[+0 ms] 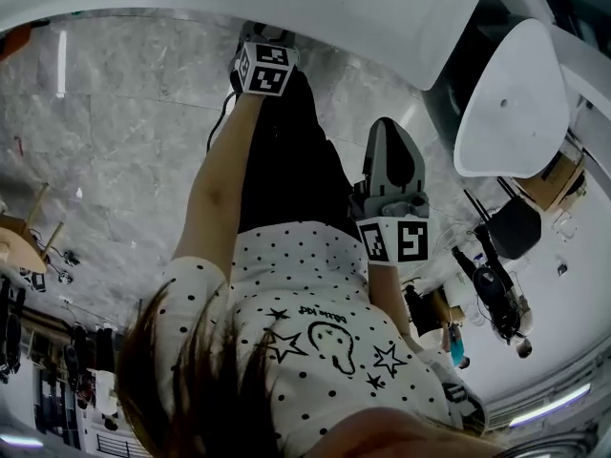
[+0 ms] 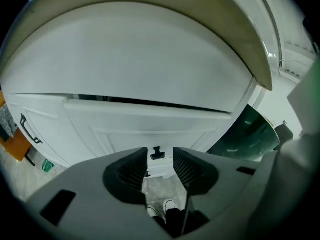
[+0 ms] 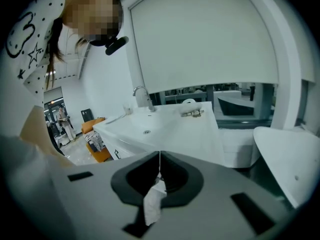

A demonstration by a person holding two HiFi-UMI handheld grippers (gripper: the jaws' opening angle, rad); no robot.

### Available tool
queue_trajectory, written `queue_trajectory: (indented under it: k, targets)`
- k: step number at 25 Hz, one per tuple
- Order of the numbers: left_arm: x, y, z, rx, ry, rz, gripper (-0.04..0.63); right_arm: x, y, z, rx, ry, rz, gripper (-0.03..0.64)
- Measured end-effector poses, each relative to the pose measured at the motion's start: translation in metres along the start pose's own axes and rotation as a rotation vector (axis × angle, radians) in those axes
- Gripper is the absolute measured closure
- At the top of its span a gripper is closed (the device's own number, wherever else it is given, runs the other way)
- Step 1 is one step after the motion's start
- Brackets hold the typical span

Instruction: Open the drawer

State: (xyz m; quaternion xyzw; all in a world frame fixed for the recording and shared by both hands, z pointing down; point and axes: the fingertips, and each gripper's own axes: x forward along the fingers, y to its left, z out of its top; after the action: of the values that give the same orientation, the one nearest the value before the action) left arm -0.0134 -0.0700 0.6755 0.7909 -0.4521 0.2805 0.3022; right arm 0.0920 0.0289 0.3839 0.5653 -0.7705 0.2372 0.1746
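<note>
**Head view.** Looks steeply down over a polka-dot shirt [image 1: 315,351] to a grey marbled floor [image 1: 124,160]. Holds the left gripper [image 1: 267,36] out at upper centre on a stretched arm, close under the white countertop edge [image 1: 315,8] along the top, probably to reach the cabinet face below. Shows nothing of the drawer itself from here. Carries the right gripper [image 1: 389,136] nearer the body at centre right, apparently parked out of the way.

**Left gripper view.** Shows the jaws standing well apart, with nothing pressed between the pads. Frames the small dark drawer handle [image 2: 158,154] in the gap at lower centre, seemingly short of contact. Sets the white drawer front [image 2: 150,129] across the middle of the frame, beneath the overhanging counter [image 2: 150,54] and a dark slit along its top. Cannot tell whether that slit means a drawer already eased out. Reads as lining up for a pinch, wide enough to slip over the handle. Catches white shoes [image 2: 162,206] at the bottom and a dark cabinet door handle [image 2: 29,129] at the left edge.

**Right gripper view.** Shows the jaws closed together, pinching a white scrap [image 3: 152,204] at lower centre, either paper or cloth. Points away from the drawer, toward a white washbasin counter [image 3: 170,129] with a faucet [image 3: 141,96] at centre. Takes no part in the pull, judging by that aim.
</note>
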Motion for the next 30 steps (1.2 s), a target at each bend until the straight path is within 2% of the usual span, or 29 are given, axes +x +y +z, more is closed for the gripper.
queue_trajectory:
  k: [5, 12, 19, 20, 30]
  targets:
    - [0.021, -0.008, -0.008, 0.022, 0.022, -0.033, 0.413, 0.001, -0.005, -0.007, 0.036, 0.008, -0.023, 0.601]
    - [0.046, -0.004, -0.020, -0.007, 0.080, -0.023, 0.411, -0.002, -0.009, -0.020, 0.075, 0.033, -0.048, 0.601]
    - [0.055, 0.003, -0.011, -0.001, 0.046, 0.040, 0.418, -0.002, -0.016, -0.024, 0.084, 0.049, -0.077, 0.601]
    - [0.055, 0.003, -0.013, 0.001, 0.048, 0.042, 0.463, -0.002, -0.015, -0.025, 0.085, 0.051, -0.077, 0.601]
    - [0.054, 0.002, -0.015, -0.023, 0.040, 0.032, 0.469, 0.002, -0.011, -0.029, 0.091, 0.062, -0.078, 0.601]
